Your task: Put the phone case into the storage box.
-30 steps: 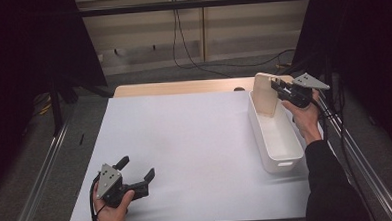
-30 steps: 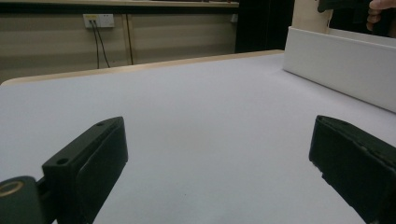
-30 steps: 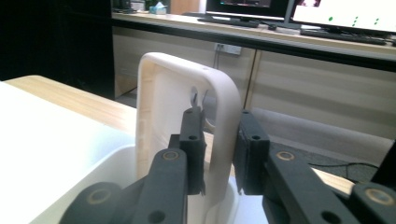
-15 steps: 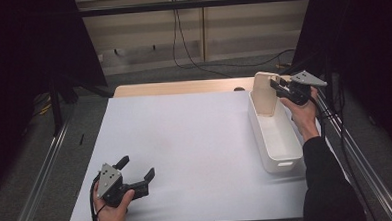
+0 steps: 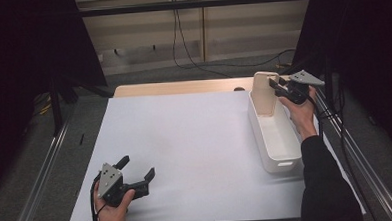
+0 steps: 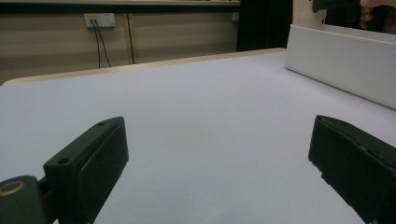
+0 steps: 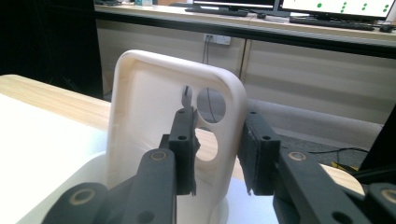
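On the white surface [image 5: 185, 141], the white bin [image 5: 286, 162] sits at your right, and the cream tray [image 5: 264, 95] stands upright in its far end. Looks like the let-go step: your right hand-held gripper [image 7: 217, 126] has just been opening, with the tray's rim loose between its jaws. Next I'd back straight off without tipping the tray. Your left hand-held gripper [image 5: 136, 165] rests spread wide and empty.

White sheet [image 5: 195, 140] over wood tabletop [image 5: 178, 87], wall socket [image 6: 99, 19] w/ cables, monitors [image 7: 336, 7] at back.
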Demonstrator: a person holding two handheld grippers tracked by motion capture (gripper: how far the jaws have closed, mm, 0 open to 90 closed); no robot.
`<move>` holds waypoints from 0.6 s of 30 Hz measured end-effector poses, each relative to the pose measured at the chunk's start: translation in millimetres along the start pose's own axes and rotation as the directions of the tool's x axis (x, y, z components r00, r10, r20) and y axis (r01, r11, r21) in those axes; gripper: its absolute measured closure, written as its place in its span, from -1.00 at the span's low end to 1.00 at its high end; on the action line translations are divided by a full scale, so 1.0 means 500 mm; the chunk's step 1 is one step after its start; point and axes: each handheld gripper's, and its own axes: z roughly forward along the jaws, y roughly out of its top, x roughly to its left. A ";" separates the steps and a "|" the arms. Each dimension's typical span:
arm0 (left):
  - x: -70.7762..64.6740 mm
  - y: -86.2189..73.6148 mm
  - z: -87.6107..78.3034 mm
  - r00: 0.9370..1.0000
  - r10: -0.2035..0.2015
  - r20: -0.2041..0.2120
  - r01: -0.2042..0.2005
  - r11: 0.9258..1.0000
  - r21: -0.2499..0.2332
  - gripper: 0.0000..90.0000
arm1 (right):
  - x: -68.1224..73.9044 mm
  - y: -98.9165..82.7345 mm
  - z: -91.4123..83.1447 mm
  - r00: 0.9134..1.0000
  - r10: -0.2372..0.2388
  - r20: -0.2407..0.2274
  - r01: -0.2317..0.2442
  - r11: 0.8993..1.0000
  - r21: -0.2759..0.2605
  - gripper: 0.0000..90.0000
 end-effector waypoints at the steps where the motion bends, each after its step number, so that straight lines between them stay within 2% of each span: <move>1: 0.000 0.000 0.001 1.000 -0.003 0.000 0.003 1.000 -0.002 -0.90 | -0.001 0.000 0.001 1.000 0.001 -0.002 -0.001 1.000 0.003 0.51; 7: -0.001 0.000 0.002 1.000 -0.003 -0.002 0.003 1.000 -0.003 -0.90 | -0.003 -0.004 0.007 1.000 0.016 0.006 -0.016 1.000 0.002 0.45; 13: 0.000 0.000 0.001 1.000 0.002 0.000 -0.002 1.000 0.000 -0.90 | -0.004 -0.004 0.007 0.999 0.036 0.021 -0.036 0.999 0.006 0.20; 18: 0.000 0.000 0.002 1.000 0.003 -0.001 -0.003 1.000 0.002 -0.90 | -0.005 -0.002 0.003 0.999 0.042 0.024 -0.042 0.999 0.005 0.15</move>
